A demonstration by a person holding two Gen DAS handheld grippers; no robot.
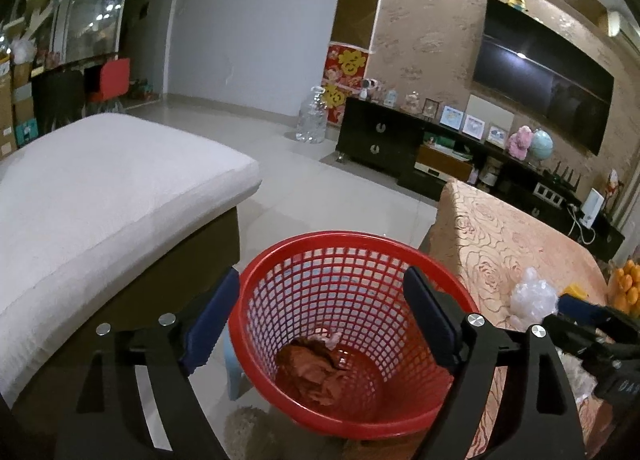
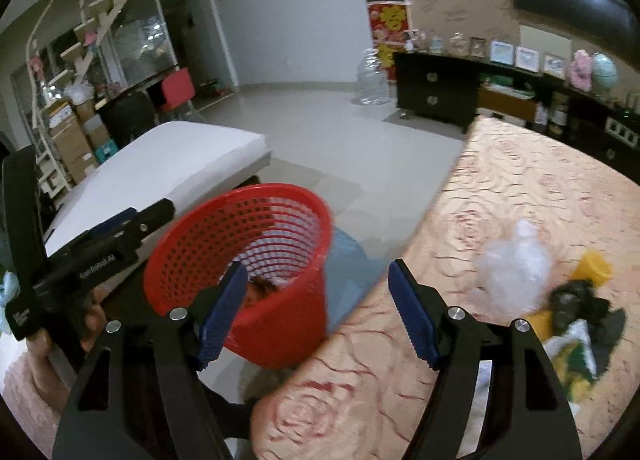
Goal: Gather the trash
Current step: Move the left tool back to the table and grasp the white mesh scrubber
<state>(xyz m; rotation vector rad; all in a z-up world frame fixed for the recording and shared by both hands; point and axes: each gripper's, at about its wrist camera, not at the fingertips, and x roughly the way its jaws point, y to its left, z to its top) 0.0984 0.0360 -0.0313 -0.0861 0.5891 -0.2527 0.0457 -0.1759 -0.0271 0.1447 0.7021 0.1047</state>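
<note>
Both spread-fingered grippers flank red basket [image 1: 352,324] holding crumpled paper [image 1: 316,368].

Your way into the red basket [image 1: 352,300] is open from above; only crumpled brown paper [image 1: 320,364] lies at its bottom. The white cushioned seat [image 1: 104,196] hems it on the left, the table's rose-patterned cloth [image 2: 500,196] on the right. On that cloth, clear plastic [image 2: 516,264] and dark wrappers [image 2: 580,300] crowd the right side, the near edge bare
</note>
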